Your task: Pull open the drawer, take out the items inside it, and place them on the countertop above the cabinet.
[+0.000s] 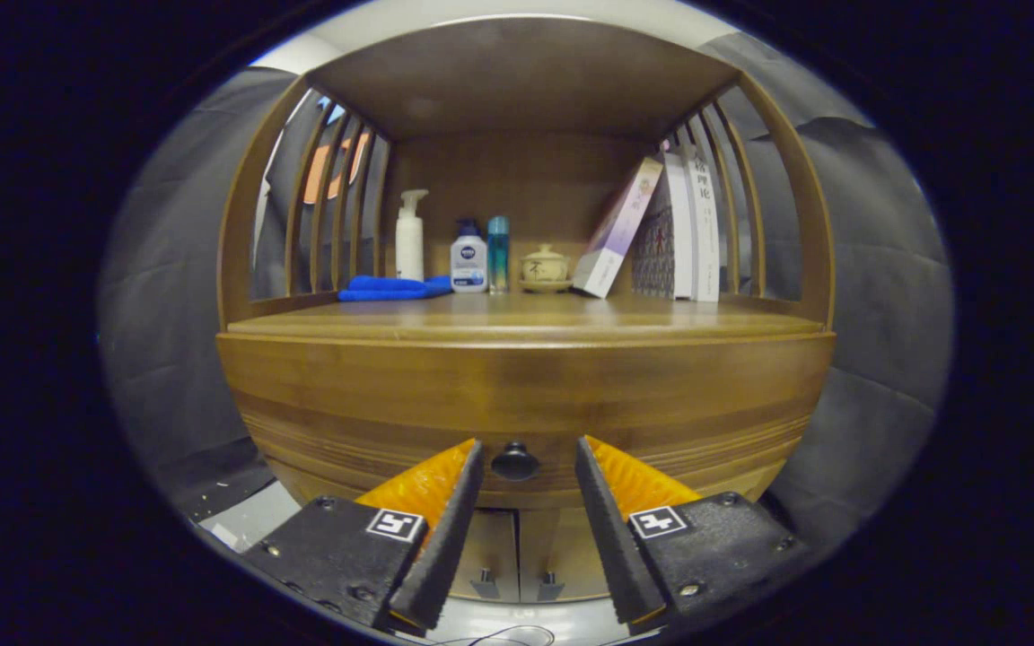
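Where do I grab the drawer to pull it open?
Grip the round dark knob, the drawer front's only protrusion. Approach straight on from the front: the open gripper already straddles it, one finger on each side. Close, then pull back.

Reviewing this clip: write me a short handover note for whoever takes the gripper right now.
Gripper: open, fingers either side of the drawer knob, not pressing on it.
Drawer: shut; its items cannot be seen.
Countertop: bare front part; at the back a blue cloth, bottles, a small lidded pot and books.
Done: lined up on the knob.
Left: close on the knob, pull the drawer open, lift the items onto the countertop.
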Action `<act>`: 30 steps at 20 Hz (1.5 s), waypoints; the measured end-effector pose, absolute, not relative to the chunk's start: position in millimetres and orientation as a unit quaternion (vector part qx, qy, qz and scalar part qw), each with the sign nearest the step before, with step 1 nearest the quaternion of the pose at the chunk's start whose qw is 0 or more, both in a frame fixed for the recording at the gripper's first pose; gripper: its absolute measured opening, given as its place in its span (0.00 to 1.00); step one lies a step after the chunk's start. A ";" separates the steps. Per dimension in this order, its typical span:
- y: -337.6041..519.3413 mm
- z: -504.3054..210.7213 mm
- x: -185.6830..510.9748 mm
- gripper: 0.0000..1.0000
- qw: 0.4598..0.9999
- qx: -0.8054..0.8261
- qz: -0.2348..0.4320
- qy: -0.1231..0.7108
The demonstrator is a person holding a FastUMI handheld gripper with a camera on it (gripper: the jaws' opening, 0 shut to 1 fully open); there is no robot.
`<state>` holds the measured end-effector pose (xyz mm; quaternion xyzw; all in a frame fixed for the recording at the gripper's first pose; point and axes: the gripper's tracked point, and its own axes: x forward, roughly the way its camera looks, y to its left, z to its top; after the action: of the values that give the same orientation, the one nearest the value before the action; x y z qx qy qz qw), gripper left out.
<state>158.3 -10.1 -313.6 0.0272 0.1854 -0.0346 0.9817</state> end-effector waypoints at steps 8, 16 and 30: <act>-10.0 -321.9 166.2 0.31 0.979 0.040 -0.046 0.194; -10.8 -322.0 162.1 0.22 0.976 0.026 -0.046 0.210; -6.5 -309.0 66.2 0.22 0.977 0.014 -0.041 0.210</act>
<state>66.2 -6.5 -309.0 0.0140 0.2103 -0.0405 0.9767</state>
